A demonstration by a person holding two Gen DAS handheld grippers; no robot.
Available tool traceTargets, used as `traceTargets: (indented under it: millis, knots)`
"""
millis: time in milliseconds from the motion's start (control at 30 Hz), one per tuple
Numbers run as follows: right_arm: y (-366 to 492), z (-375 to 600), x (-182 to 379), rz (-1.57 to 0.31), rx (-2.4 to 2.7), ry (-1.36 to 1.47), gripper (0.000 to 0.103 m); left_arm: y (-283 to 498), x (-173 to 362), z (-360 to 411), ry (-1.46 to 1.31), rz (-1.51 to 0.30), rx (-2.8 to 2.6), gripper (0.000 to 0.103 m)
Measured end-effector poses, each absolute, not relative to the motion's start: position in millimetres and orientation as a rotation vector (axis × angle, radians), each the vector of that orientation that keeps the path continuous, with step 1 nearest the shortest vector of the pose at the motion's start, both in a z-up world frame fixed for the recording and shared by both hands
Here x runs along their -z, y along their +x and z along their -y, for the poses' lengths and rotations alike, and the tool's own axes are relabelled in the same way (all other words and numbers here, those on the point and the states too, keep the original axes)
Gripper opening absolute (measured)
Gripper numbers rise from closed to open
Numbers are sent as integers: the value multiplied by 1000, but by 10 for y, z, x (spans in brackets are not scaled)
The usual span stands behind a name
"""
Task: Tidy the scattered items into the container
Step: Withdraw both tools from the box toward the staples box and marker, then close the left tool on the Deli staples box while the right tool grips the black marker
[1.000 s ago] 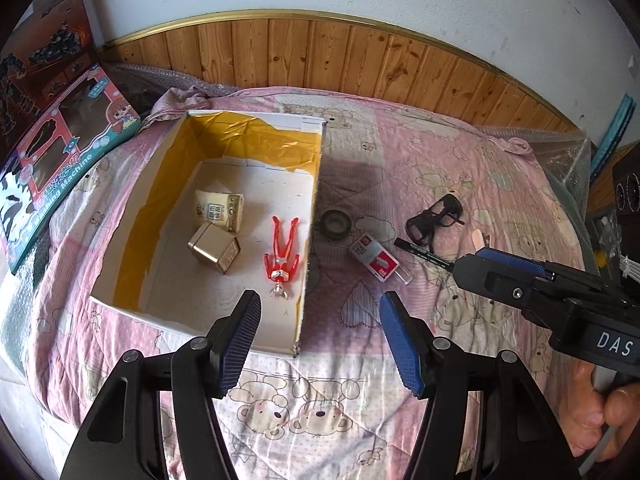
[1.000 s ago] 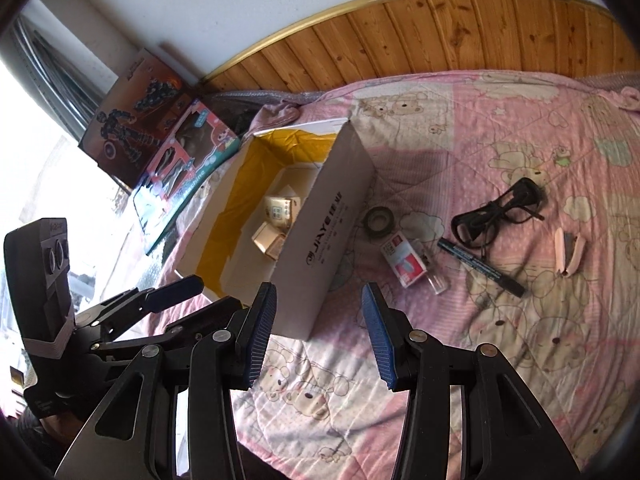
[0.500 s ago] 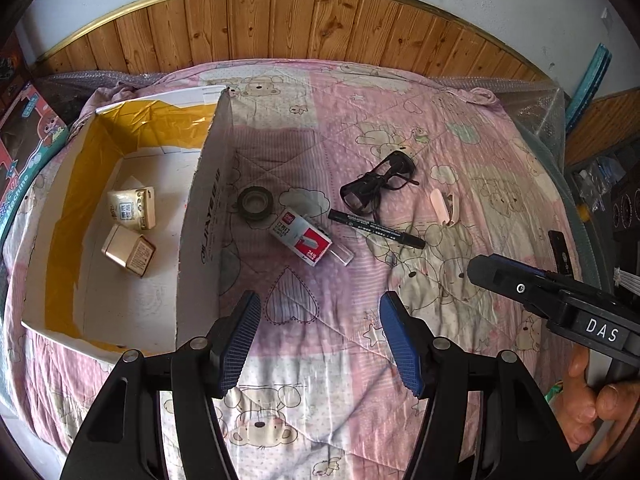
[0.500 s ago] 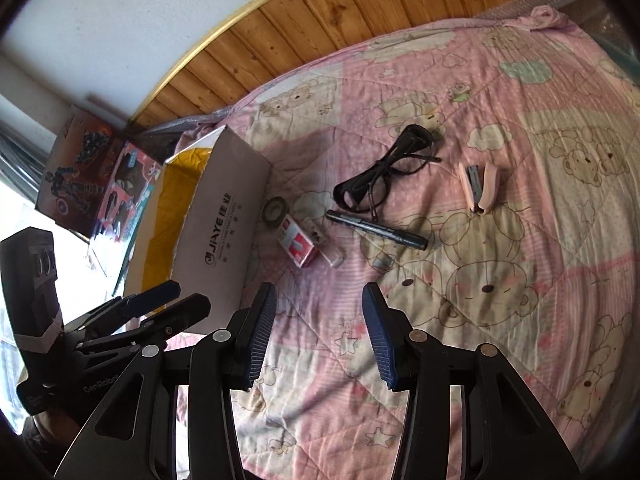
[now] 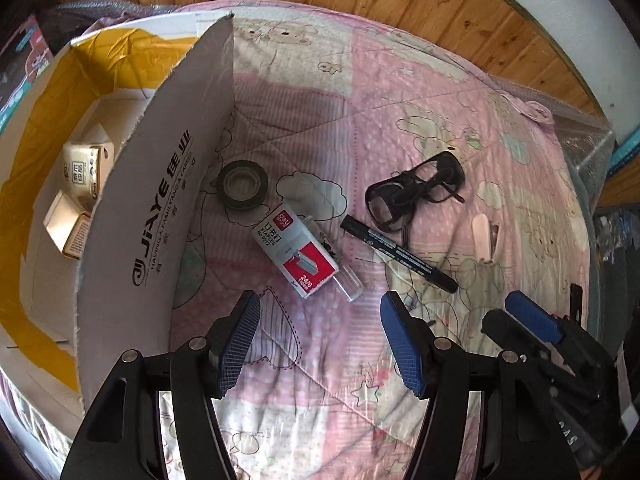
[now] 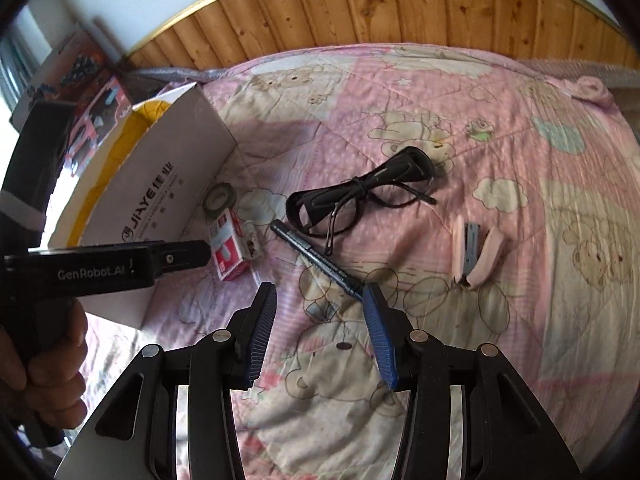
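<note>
On pink quilt (image 5: 360,128), black marker (image 6: 318,259), red-white staple box (image 5: 298,251), cardboard box (image 5: 160,208)

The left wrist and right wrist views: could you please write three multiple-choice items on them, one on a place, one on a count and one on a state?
1. Where does the roll of tape lie?
A. On the quilt beside the cardboard box's outer wall
B. Inside the cardboard box
C. On top of the glasses

2. How many loose items lie on the quilt outside the box?
A. Two
B. Five
C. Eight

3. How is the right gripper?
A. Shut on the marker
B. Open and empty
C. Shut on the stapler

Answers:
1 A, the tape rests on the quilt next to the cardboard box.
2 B, tape, staples box, marker, glasses and pink stapler.
3 B, its jaws stand apart with nothing between them, the marker's tip just ahead.
</note>
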State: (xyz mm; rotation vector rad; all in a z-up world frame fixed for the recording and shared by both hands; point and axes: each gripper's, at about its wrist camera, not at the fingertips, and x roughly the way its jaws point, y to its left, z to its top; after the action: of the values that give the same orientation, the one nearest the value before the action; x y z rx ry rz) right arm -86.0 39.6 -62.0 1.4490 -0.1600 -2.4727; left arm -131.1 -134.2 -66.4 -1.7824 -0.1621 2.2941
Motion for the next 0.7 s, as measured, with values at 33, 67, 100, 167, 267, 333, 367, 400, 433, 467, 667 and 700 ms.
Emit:
traceTargets:
  millis: [33, 67, 100, 167, 267, 333, 367, 400, 433, 467, 667, 700]
  knots:
    - [-906, -359, 668, 109, 2476, 1436, 48, -1361, 741, 1344, -1804, 177, -2302, 64]
    - [-961, -327, 722, 70, 2472, 1431, 48, -1409, 822, 1343, -1832, 192, -2302, 64]
    - [-1008, -300, 776, 36, 2474, 1426, 48, -1455, 900, 1341, -1850, 214, -2293, 64]
    - [-1090, -244, 890, -25, 2466, 1420, 48, -1534, 1053, 1349, -1893, 234, -2297, 64]
    - [-1198, -198, 1092, -65, 2423, 1455, 48, -1629, 1245, 1366, -1925, 260, -2297, 64]
    - [-1254, -207, 1220, -58, 2400, 1490, 48, -1677, 1355, 1396, -1948, 269, -2303, 66]
    - [-1271, -230, 1276, -37, 2392, 1514, 42, -1689, 1372, 1414, -1927, 285, -2315, 69]
    - [-1281, -267, 1320, 2, 2381, 1536, 33, -1692, 1368, 1423, -1899, 283, -2334, 67]
    - [-1277, -307, 1321, 41, 2387, 1535, 32, -1687, 1360, 1421, -1873, 268, -2341, 64]
    - [-1267, -340, 1320, 76, 2381, 1553, 26, -1676, 1344, 1419, -1840, 266, -2333, 47]
    - [-1103, -499, 1253, 269, 2361, 1615, 20, -1547, 1326, 1463, -1788, 185, -2305, 39]
    - [-1092, -489, 1247, 271, 2363, 1610, 21, -1525, 1330, 1476, -1789, 170, -2308, 39]
